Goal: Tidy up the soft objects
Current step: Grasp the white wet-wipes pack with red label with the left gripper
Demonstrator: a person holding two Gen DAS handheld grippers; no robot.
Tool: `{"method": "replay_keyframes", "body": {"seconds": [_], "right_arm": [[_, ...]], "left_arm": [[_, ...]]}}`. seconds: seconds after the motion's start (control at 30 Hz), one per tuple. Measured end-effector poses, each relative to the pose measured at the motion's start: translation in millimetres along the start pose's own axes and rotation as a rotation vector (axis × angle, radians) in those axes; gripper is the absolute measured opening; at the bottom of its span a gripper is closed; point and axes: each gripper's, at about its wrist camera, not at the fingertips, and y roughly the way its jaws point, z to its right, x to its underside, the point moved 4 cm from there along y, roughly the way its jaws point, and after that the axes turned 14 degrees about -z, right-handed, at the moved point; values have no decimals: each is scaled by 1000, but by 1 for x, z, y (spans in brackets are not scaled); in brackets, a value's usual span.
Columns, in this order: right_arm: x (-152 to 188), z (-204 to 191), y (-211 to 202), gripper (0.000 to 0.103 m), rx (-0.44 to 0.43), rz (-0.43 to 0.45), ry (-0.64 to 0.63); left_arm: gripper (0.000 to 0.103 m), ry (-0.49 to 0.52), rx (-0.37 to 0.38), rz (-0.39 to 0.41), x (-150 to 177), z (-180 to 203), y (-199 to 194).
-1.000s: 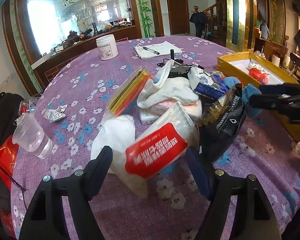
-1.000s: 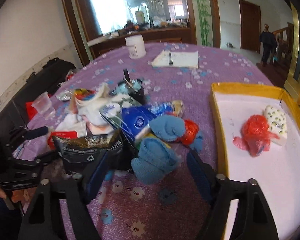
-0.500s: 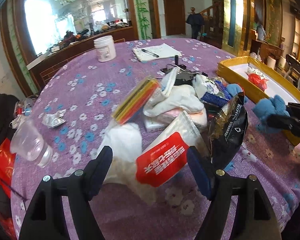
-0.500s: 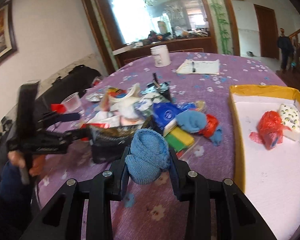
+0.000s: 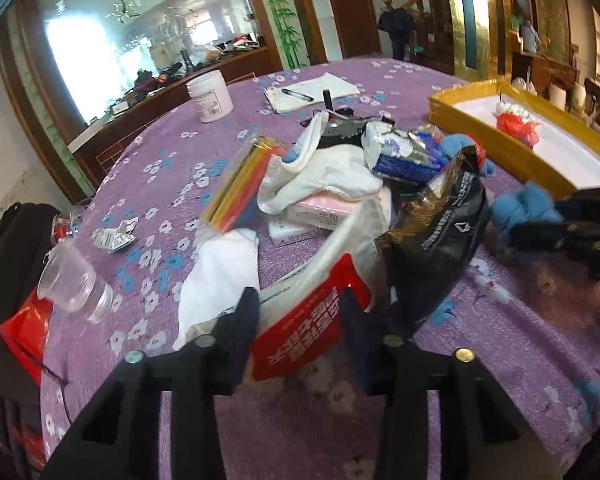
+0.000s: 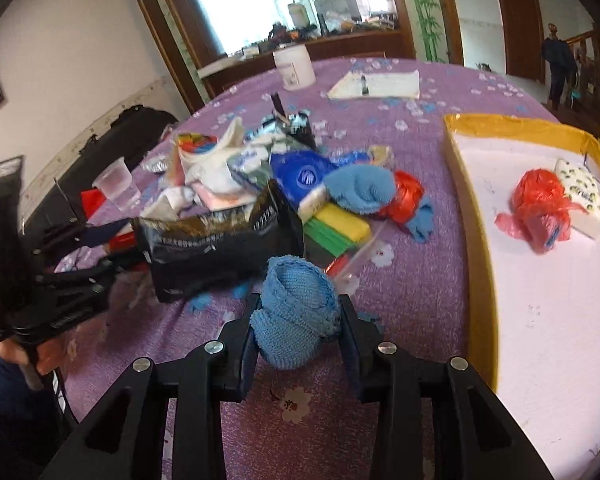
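The right hand-held gripper (image 6: 298, 328) is clamped on a rolled blue knitted sock (image 6: 296, 312), held clear above the purple flower-printed worktop (image 6: 412, 280). The yellow-rimmed tray with a white floor (image 6: 466, 216) lies just to its right and a little ahead, long axis running away from the camera, so the carry is likely a short sideways one, and this arm is plainly the nearer of the two. A crumpled red plastic bag (image 6: 540, 208) and a white patterned tissue pack (image 6: 582, 200) already sit at the tray's far end; the near floor is bare.

The left hand-held gripper (image 5: 298, 316) has its jaws drawn in around a red-and-white plastic packet (image 5: 312, 340) at the near edge of the pile (whether they actually pinch it cannot be told through the blur). Beyond it lie a black foil pouch (image 5: 436, 232), white cotton socks (image 5: 320, 176) and a second blue sock (image 6: 360, 188).

Much of the heap is buried under its own layers. The tray's right side is cut off by the frame in the right wrist view. The left wrist view is smeared at its right edge, where the right arm's tool reads only as dark shapes.
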Motion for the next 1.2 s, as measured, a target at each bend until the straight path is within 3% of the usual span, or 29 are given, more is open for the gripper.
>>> {"method": "replay_keyframes", "body": {"seconds": [0.17,0.4,0.6,0.73,0.87,0.93,1.1,1.2], "right_arm": [[-1,-1,4,40,28,-16,2],[-4,3,10,46,64,-48,32],[-7,-5,17,61,106,-94,15],[-6,-12,21,82,108,-118,-18],[-5,-18,24,82,153,-135,-47],[-5,-16,23,90,136,-153,-35],[-3,-16,22,93,106,-204,-26],[-2,-8,15,93,16,-190,35]], "left_arm": [[36,-41,15,-11,-2,-11,4],[45,25,-10,-35,-14,-5,17],[45,77,-30,-70,-21,-3,27],[46,143,-53,-73,-19,3,27],[48,157,-36,-76,-21,1,31],[48,155,-25,-73,-22,0,32],[48,170,-43,-58,-21,3,31],[48,171,-42,-59,-21,3,32]]}}
